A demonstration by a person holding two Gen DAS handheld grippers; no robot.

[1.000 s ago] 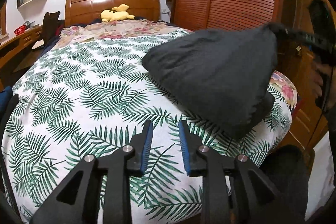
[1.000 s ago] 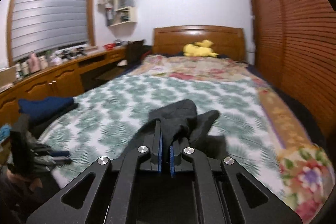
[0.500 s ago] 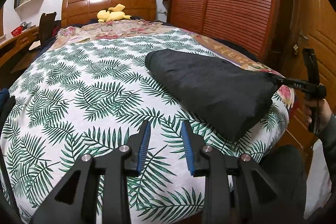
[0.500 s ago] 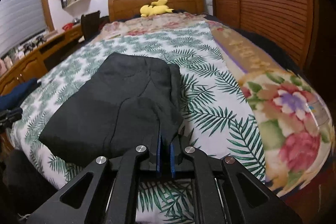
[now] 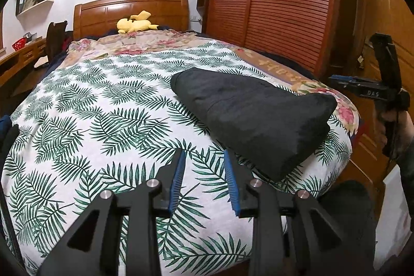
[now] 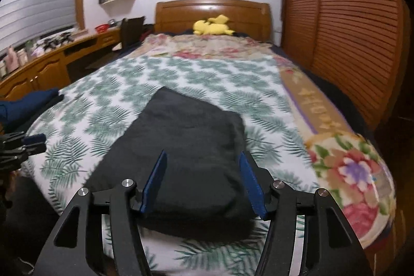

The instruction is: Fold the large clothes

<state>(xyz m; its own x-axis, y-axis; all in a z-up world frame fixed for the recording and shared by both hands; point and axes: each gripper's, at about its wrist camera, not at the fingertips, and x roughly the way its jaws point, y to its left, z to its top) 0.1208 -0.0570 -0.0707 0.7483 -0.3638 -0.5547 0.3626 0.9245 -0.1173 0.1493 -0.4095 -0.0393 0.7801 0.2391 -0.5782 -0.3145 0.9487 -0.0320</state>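
Observation:
A folded black garment [image 5: 253, 115] lies flat on the leaf-print bedspread [image 5: 103, 107], near the bed's foot and right side. My left gripper [image 5: 204, 154] hovers over the bedspread just left of the garment, open, with nothing between its blue pads. In the right wrist view my right gripper [image 6: 203, 154] is at the garment's [image 6: 186, 136] near end, jaws opening. The cloth lies between and below the pads, and they do not press on it. The right gripper [image 5: 344, 80] also shows in the left wrist view, in a hand [image 5: 393, 120] off the bed's right side.
A yellow plush toy [image 6: 212, 26] rests by the wooden headboard [image 6: 212, 12]. Louvred wardrobe doors [image 5: 284, 4] run close along the bed's right side. A wooden desk [image 6: 38, 64] and a chair [image 6: 132, 27] stand left. Blue clothing [image 6: 23, 102] lies at the bed's left edge.
The right gripper carried the hanging black garment down onto the bed, then its jaws went from shut on the cloth to wide apart. The left gripper barely moved.

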